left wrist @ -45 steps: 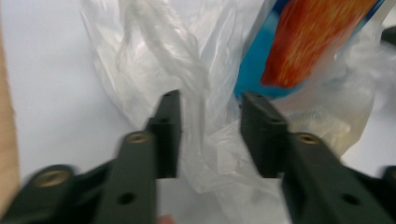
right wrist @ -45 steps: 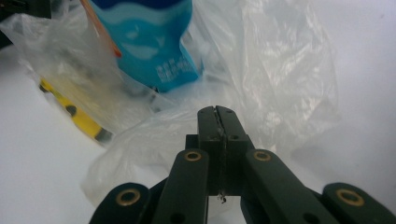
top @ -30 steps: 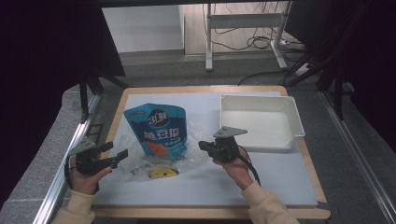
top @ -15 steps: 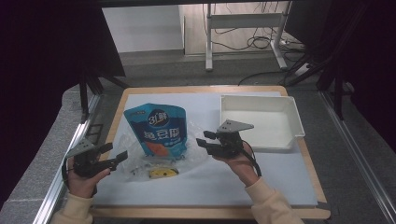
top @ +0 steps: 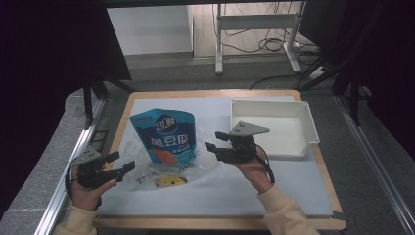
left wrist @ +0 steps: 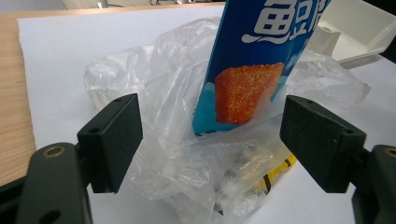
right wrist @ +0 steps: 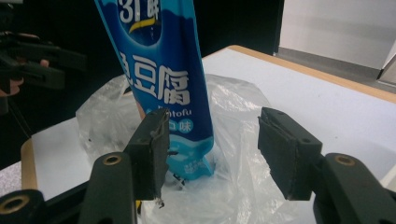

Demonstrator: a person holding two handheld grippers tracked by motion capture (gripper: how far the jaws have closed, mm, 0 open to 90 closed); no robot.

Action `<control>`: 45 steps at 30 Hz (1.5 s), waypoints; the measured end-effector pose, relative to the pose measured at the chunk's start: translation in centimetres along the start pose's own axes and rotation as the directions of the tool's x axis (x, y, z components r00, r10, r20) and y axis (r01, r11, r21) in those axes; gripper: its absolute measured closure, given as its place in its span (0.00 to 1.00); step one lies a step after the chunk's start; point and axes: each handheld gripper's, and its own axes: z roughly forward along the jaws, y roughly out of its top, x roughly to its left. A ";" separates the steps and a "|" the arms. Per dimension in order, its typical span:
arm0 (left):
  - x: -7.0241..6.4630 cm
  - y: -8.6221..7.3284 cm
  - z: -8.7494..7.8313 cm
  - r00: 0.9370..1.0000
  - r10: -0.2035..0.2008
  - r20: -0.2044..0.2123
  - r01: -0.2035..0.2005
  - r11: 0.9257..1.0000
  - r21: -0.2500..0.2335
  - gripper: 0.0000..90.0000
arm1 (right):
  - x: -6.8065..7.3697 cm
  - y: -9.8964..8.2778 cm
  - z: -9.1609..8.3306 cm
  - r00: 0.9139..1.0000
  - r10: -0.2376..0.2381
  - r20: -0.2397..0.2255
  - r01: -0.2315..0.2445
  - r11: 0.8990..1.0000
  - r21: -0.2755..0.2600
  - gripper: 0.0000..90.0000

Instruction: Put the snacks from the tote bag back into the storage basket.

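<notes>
With the blue snack pouch [top: 164, 135] stood upright in the clear plastic bag [top: 147, 164] on the worktop [top: 293, 181], and both the left tongs [top: 123, 164] and the just-opened right tongs [top: 214, 140] spread empty, the unsupported pouch could be toppled.

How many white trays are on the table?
1. The white tray stands at the far right of the table, right of the blue pouch and behind the right gripper. No other tray shows.
</notes>
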 end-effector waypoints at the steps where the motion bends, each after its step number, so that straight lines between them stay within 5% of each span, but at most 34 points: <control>1: 0.0 0.1 0.0 1.000 -0.001 0.001 0.001 1.000 -0.002 0.24 | 0.0 0.1 0.1 1.000 0.001 -0.002 -0.001 1.000 -0.001 0.47; 23: 0.4 0.6 1.4 1.000 0.003 0.016 -0.004 1.000 0.018 0.24 | 0.2 2.2 3.1 1.000 0.023 -0.017 -0.023 1.000 -0.014 0.45; 45: 0.2 0.6 1.7 1.000 0.008 0.018 -0.008 1.000 0.030 0.24 | 1.3 5.1 7.0 0.998 -0.024 -0.057 0.024 1.000 -0.013 0.55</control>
